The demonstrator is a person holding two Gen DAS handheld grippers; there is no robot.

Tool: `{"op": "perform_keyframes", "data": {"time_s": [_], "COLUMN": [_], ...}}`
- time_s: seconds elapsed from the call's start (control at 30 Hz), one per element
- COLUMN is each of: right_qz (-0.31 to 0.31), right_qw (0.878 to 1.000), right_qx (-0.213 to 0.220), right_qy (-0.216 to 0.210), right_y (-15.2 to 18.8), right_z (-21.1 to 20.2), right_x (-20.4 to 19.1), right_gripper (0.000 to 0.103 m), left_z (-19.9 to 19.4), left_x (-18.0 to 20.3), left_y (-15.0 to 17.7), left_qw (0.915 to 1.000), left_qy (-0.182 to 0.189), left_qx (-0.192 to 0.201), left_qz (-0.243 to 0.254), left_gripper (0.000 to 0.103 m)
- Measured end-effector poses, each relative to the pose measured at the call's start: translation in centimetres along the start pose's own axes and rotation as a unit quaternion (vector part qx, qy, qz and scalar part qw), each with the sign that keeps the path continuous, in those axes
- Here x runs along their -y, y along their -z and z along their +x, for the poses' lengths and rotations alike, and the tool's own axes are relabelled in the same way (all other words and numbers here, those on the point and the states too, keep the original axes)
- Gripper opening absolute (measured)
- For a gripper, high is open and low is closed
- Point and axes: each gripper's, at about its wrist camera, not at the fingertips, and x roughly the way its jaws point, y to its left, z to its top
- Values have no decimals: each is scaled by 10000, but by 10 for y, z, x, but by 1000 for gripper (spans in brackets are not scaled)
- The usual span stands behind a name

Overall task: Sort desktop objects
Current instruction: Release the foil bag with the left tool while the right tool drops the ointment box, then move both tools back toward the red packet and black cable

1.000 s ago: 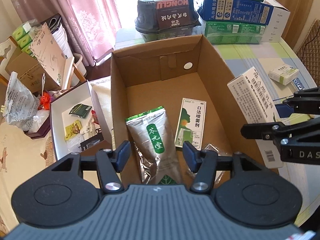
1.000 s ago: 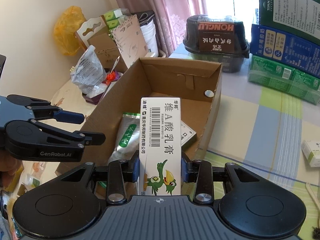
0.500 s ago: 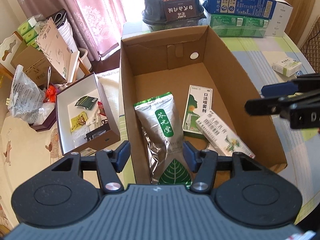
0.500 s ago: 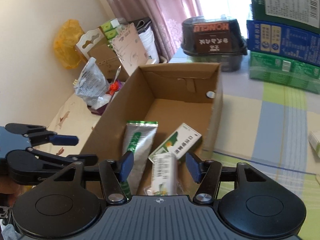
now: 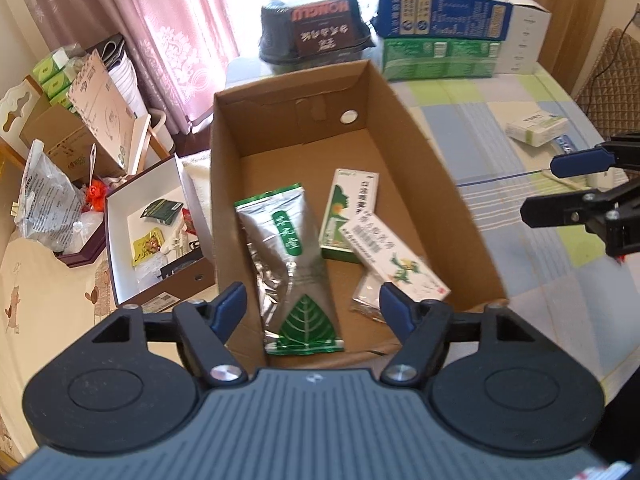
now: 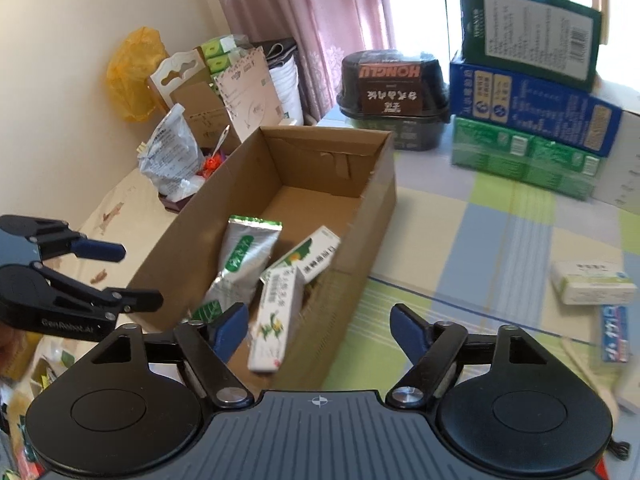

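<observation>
An open cardboard box [image 5: 448,184] [image 6: 380,208] stands on the table. In it lie a silver-green tea pouch [image 5: 288,264] [image 6: 244,256], a green-white spray box [image 5: 348,212] [image 6: 316,256] and a white ointment box [image 5: 394,258] [image 6: 274,320] resting partly on it. My left gripper [image 5: 312,308] is open and empty over the box's near end. My right gripper [image 6: 320,328] is open and empty above the box's near right corner; it also shows in the left wrist view [image 5: 560,184]. A small white-green box [image 6: 592,282] [image 5: 536,126] and a blue tube [image 6: 614,334] lie on the tablecloth to the right.
A black food container [image 5: 320,36] [image 6: 394,92] and stacked blue and green cartons [image 5: 444,36] [image 6: 528,120] stand behind the box. A white tray of small items [image 5: 152,232] and bags [image 6: 172,156] sit left of the box. A checked tablecloth [image 6: 480,240] covers the table.
My right gripper opened and let go of the white ointment box, which now lies in the cardboard box. The right gripper then drew back to the right. The left gripper pulled back slightly.
</observation>
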Motion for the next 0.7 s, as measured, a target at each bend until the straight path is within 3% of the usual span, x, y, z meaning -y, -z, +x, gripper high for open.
{"op": "perform_keyframes", "data": {"time_s": [0.3,0.7], "right_qz": [-88,333], "right_qw": [9995,9970], "right_qx": [146,288], "right_qy": [270,637], "right_y": [29,65], "right_z": [-53,-120], "right_x": [16,70], "right_gripper": [99,101], "left_z": [-33,-62], "left_x": [42,108], "left_y": [8,15], "left_qw": [9995,9967], "left_qy": [104,210], "left_qx": [228,500], "left_qz": [203,604], "left_gripper": [85,101]}}
